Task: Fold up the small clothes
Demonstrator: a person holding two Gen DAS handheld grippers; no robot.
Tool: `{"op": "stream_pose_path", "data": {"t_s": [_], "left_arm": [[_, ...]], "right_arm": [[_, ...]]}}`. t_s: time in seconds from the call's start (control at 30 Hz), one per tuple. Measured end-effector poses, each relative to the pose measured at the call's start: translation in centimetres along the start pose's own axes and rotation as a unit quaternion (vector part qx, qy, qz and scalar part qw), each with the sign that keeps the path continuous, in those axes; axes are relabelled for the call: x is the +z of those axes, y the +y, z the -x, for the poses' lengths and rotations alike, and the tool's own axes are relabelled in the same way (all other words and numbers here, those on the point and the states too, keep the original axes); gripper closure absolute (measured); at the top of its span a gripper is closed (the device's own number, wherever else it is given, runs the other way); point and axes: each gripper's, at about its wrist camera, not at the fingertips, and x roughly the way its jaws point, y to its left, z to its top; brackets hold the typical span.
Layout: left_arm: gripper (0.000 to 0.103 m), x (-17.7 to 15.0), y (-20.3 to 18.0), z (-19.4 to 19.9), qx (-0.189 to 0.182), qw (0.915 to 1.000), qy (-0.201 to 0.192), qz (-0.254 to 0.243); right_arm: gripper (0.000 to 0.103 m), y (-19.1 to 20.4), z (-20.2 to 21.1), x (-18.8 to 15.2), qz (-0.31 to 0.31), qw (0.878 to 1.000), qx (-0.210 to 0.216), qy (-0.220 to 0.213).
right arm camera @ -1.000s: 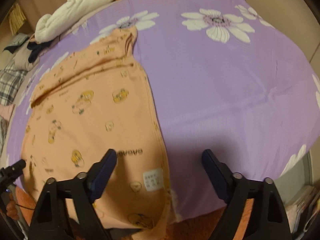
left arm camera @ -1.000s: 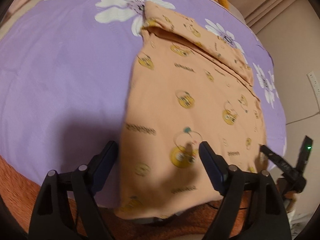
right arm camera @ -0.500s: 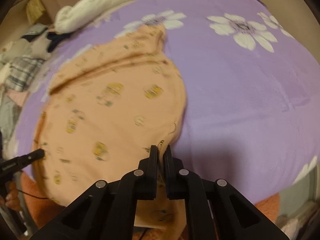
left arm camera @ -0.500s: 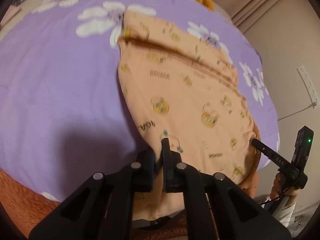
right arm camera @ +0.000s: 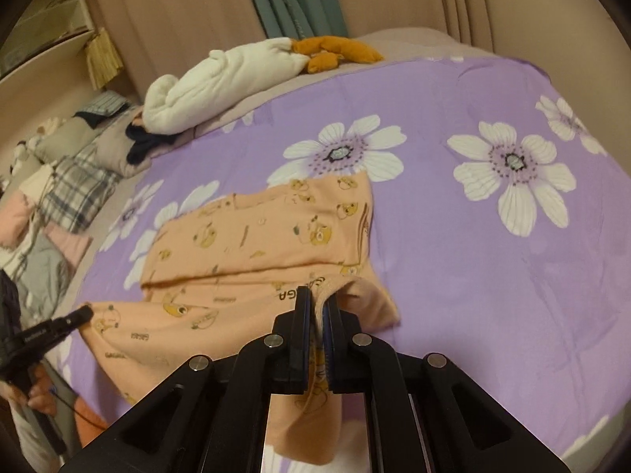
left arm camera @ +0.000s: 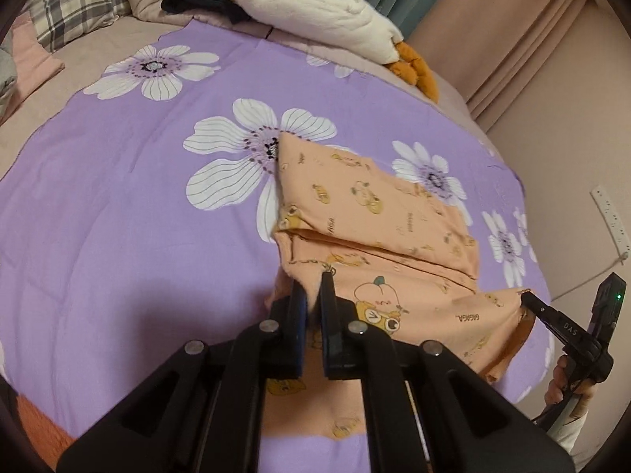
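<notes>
A small peach garment with yellow cartoon prints (left arm camera: 378, 216) lies on the purple flowered bedspread (left arm camera: 118, 213); it also shows in the right wrist view (right arm camera: 252, 244). My left gripper (left arm camera: 311, 295) is shut on the garment's near left edge and holds it lifted. My right gripper (right arm camera: 317, 307) is shut on the near right edge, also lifted. The near part of the garment hangs raised between the two grippers, above its far part. The right gripper shows at the right of the left wrist view (left arm camera: 528, 299), the left gripper at the left of the right wrist view (right arm camera: 83, 313).
A white plush toy with orange feet (left arm camera: 323, 12) lies at the head of the bed, also in the right wrist view (right arm camera: 236, 75). Plaid pillows and loose clothes (right arm camera: 75, 181) lie at the left. A wall with a power strip (left arm camera: 611, 216) stands to the right.
Both grippers went from open over the garment's near edge to shut on it. They have since lifted that edge and carried it toward the far end.
</notes>
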Motion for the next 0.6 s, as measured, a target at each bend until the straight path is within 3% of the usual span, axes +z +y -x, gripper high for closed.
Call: {"op": "stream_pose_path", "data": {"t_s": [0.13, 0.37, 0.6], "left_arm": [[0.097, 0.5, 0.5, -2.8, 0.022, 0.9996, 0.019, 0.0], [0.095, 0.2, 1.6, -6.4, 0.053, 0.9969, 0.058, 0.0], [0.093, 0.1, 2.3, -7.3, 0.051, 0.9965, 0.064, 0.014]], "right_arm": [[0.096, -0.6, -3.1, 0.0, -0.005, 0.999, -0.028, 0.028], [0.096, -2.0, -5.9, -0.7, -0.027, 0.997, -0.039, 0.065], [0.096, -2.6, -6.5, -1.2, -0.034, 0.996, -0.046, 0.073]]}}
